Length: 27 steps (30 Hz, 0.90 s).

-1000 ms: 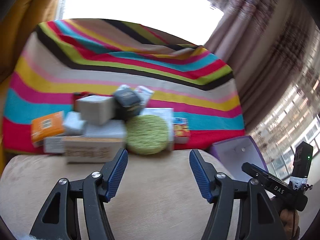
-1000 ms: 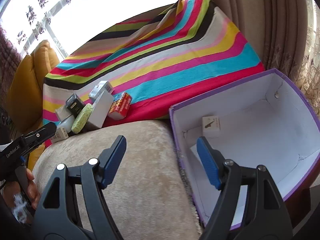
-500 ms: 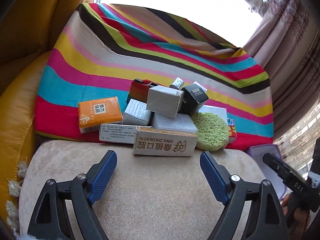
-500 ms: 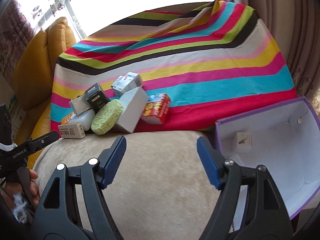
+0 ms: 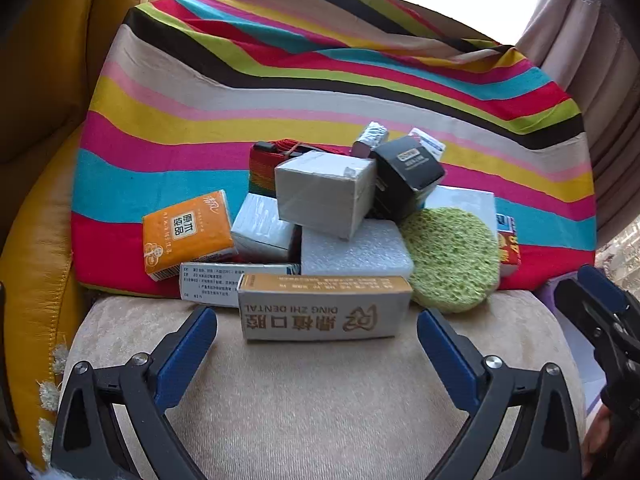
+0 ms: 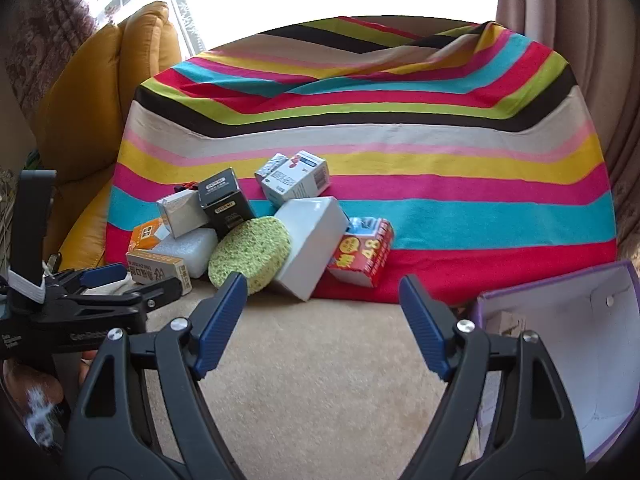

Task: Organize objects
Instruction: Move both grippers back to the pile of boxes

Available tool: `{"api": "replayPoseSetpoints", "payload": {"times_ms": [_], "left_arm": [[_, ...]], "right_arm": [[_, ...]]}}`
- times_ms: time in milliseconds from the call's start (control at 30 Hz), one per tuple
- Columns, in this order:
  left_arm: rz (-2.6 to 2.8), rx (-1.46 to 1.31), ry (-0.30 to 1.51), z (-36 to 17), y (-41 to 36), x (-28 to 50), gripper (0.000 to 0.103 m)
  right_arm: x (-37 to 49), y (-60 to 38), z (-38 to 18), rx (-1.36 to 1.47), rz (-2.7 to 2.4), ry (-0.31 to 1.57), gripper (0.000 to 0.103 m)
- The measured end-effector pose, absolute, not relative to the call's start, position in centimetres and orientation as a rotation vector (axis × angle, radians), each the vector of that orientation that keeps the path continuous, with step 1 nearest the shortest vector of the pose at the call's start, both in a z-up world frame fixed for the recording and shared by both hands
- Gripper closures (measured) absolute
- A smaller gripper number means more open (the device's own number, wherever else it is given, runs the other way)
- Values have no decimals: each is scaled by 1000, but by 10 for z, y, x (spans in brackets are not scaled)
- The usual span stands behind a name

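Both grippers spread empty before the pile.

The left gripper [image 5: 316, 334] faces the dental box [image 5: 325, 307]: light, stiff card, best pinched across its short ends; the right gripper [image 6: 320, 320] waits.

Yellow armchair [image 6: 112, 92] — curtains [image 6: 568, 40] behind.

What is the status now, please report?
Both grippers open, empty: left gripper, right gripper. Dental box sits before left gripper. Purple box at right. Nothing in the way.
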<state>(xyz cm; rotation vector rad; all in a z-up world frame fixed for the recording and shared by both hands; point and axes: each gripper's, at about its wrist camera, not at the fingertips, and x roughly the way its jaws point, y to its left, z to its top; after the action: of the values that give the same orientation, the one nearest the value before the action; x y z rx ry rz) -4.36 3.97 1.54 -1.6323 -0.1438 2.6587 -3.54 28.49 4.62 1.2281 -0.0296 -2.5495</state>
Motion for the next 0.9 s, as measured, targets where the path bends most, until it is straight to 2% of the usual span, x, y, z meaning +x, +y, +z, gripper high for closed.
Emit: {"api": "replayPoseSetpoints", "payload": {"times_ms": [67, 167, 500, 900], "left_arm": [[2679, -1631, -127, 15, 41, -44, 4], [2674, -1639, -136, 14, 40, -40, 20], [2735, -1502, -224, 27, 21, -17, 20], [2793, -1397, -418, 28, -17, -19, 20]], "right_arm": [[-40, 278, 47, 1217, -2534, -6, 22], [-47, 268, 49, 1193, -2508, 38, 21], [-72, 218, 48, 1109, -2390, 206, 19], [-102, 180, 28, 1135, -2286, 391, 19]]}}
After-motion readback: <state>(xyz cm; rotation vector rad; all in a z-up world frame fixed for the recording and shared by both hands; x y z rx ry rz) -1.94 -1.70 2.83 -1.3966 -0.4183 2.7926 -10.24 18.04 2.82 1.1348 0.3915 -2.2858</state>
